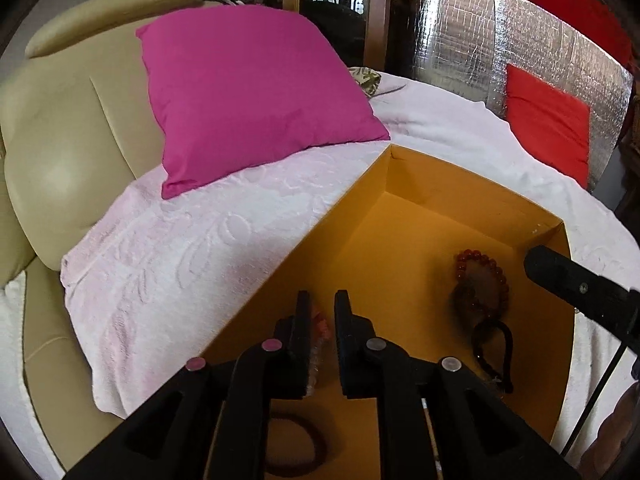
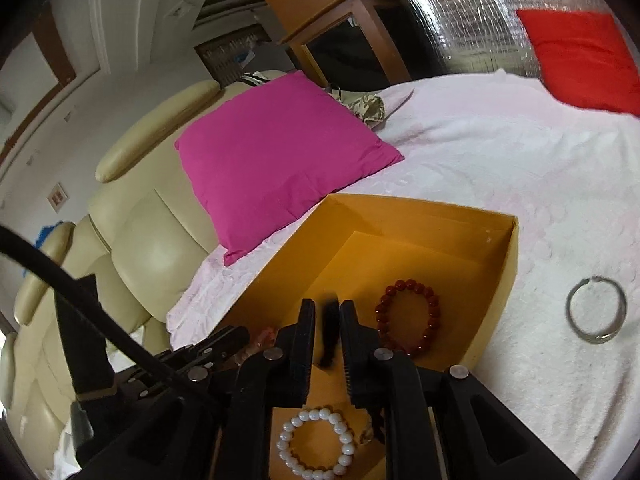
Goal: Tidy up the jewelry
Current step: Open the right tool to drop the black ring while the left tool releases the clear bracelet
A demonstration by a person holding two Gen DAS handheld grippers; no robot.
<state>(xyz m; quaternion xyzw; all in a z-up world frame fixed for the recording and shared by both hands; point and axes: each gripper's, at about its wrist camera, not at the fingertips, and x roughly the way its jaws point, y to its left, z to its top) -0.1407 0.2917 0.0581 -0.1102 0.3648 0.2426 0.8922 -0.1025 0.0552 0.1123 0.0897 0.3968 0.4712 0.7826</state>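
Both hand-held grippers reached over an open yellow box [image 2: 496, 280] set on a pale pink blanket [image 2: 500, 168] spread across a cream sofa [image 2: 132, 248].

The left gripper [image 1: 322, 308] pointed down into the box near its left wall, its fingers [image 1: 303, 320] a narrow gap apart with a pinkish item [image 1: 320, 326] partly hidden between them; whether they actually pinched it could not be told. In the right wrist view the same gripper [image 2: 236, 350] came in from the left, low over the box's near-left corner.

The right gripper [image 2: 325, 312] hung above the middle of the box, angled downward, its fingers [image 2: 347, 324] nearly together and pinching a black band [image 2: 329, 330] that dangled between them.

Inside the box, a red beaded bracelet [image 2: 408, 318] lay toward the right wall, just right of the right gripper. A white beaded bracelet [image 2: 318, 440] rested on the floor near the front edge, beneath the gripper body. A dark brown loop [image 1: 298, 444] sat near the front, under the left gripper, and a black cord [image 1: 496, 350] lay beside the red beads.

Outside the box, a silver bangle [image 2: 596, 308] lay on the blanket, well apart from the right wall. A magenta pillow [image 2: 280, 156] leaned on the sofa back beyond the box's far-left corner, and a red pillow [image 2: 580, 56] sat at the blanket's far right edge.
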